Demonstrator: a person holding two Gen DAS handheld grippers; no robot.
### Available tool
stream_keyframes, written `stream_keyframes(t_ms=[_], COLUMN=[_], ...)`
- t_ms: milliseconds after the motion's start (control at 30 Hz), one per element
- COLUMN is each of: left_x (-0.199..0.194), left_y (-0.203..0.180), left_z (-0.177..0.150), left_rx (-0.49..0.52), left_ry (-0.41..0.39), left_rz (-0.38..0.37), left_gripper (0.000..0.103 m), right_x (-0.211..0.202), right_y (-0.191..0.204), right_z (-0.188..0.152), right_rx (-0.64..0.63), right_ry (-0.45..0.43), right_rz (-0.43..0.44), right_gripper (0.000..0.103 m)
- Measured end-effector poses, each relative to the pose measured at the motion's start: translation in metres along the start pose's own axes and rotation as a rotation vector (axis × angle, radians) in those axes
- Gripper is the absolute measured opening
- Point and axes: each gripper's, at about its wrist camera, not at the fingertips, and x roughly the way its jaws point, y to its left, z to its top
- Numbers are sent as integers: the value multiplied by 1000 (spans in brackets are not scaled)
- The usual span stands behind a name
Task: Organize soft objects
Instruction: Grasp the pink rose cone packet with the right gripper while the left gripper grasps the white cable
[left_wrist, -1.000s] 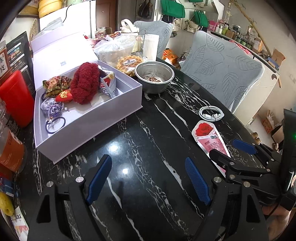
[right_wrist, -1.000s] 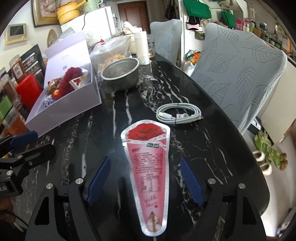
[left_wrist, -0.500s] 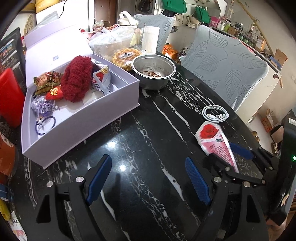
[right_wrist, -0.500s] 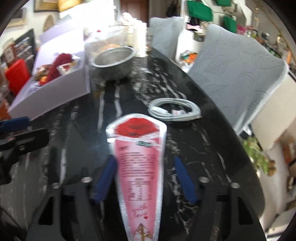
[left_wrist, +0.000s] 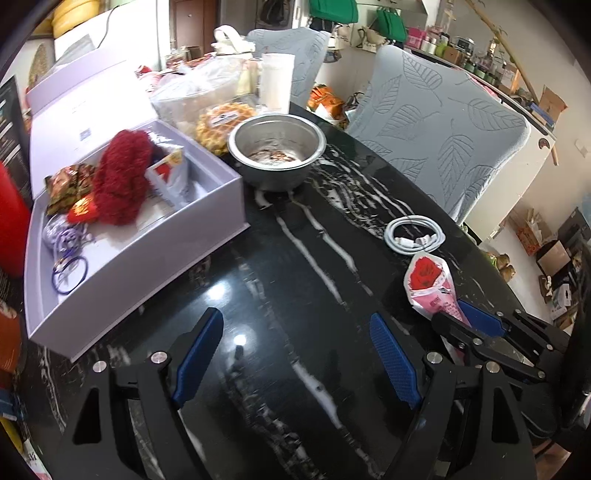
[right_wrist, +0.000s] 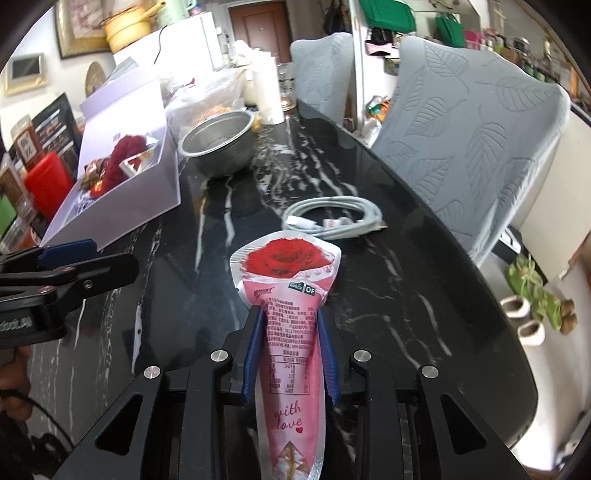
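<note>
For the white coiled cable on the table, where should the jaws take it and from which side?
Grip the white coiled cable across the bundled strands at one end of its loop, coming from above. It lies flat on the black table, so only a bunched section gives the jaws something raised to close on; the open left gripper is free.

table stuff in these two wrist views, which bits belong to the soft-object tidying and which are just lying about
Part of the job:
- pink cone-shaped rose-print packet, clamped in the right gripper, whose jaws have just closed on it
- open white box
- fluffy red knitted item in the box
- left gripper, open over bare tabletop

Just lying about:
- coiled white cable
- steel bowl
- grey leaf-pattern chair cover
</note>
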Motion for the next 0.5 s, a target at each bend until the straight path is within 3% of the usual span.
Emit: stream_keyframes(t_ms=[500], left_x=[45], left_y=[-74], left_z=[37], left_rx=[139], left_ry=[43], left_rz=[-103], left_gripper=[82], right_x=[-24], right_y=[-67], right_z=[6], right_rx=[117], right_ry=[-32], right_rz=[-47], right_gripper=[29])
